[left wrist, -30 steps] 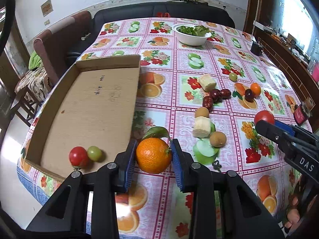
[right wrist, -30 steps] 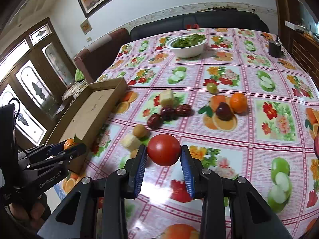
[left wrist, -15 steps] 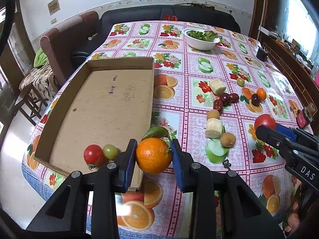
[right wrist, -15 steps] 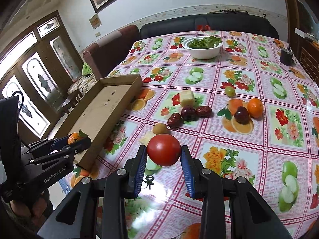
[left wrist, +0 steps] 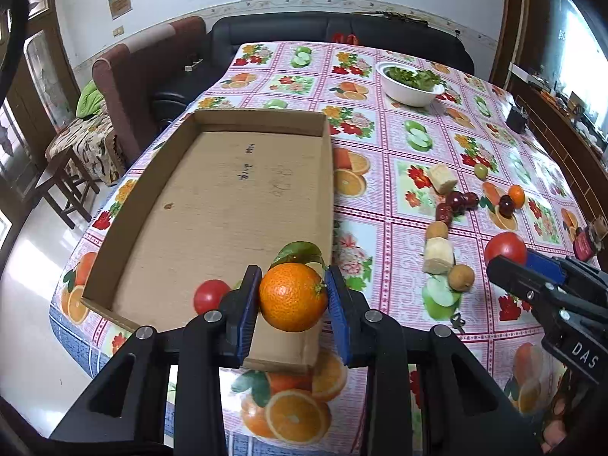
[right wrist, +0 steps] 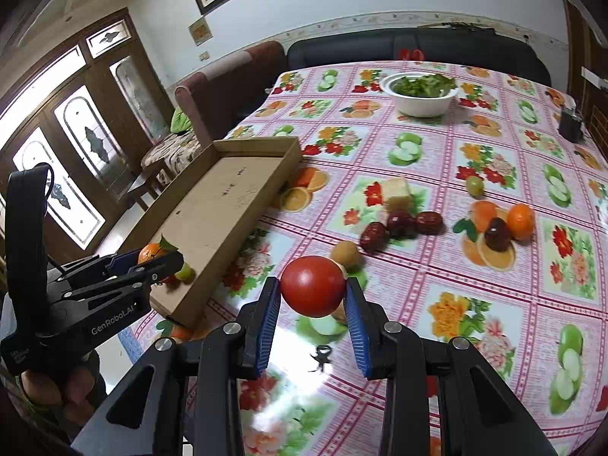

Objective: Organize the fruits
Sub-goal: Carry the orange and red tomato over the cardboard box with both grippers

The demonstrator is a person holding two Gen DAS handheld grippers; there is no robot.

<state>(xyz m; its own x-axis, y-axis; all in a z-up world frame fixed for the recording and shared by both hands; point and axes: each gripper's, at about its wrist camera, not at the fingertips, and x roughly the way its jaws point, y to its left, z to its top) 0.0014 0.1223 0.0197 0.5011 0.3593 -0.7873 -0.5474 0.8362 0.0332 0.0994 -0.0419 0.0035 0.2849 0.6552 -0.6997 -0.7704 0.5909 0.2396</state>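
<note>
- Left tool (left wrist: pixel 293 296), lower centre of its own view, grips an orange (left wrist: pixel 293 297) with a green leaf, above the near right corner of the cardboard tray (left wrist: pixel 212 205).
- Right tool (right wrist: pixel 312 300) clamps a red tomato (right wrist: pixel 313 286), bottom centre, over the worktop (right wrist: pixel 494 304).
- A small tomato (left wrist: pixel 209 295) lies inside the tray, lower left of the orange.

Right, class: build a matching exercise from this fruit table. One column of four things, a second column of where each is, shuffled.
Things:
1. orange
2. tomato
3. greens
4. small red fruit

Places:
A. in the white bowl
B. in the left gripper
C. on the box floor
D. in the right gripper

Pairs: 1-B, 2-D, 3-A, 4-C
</note>
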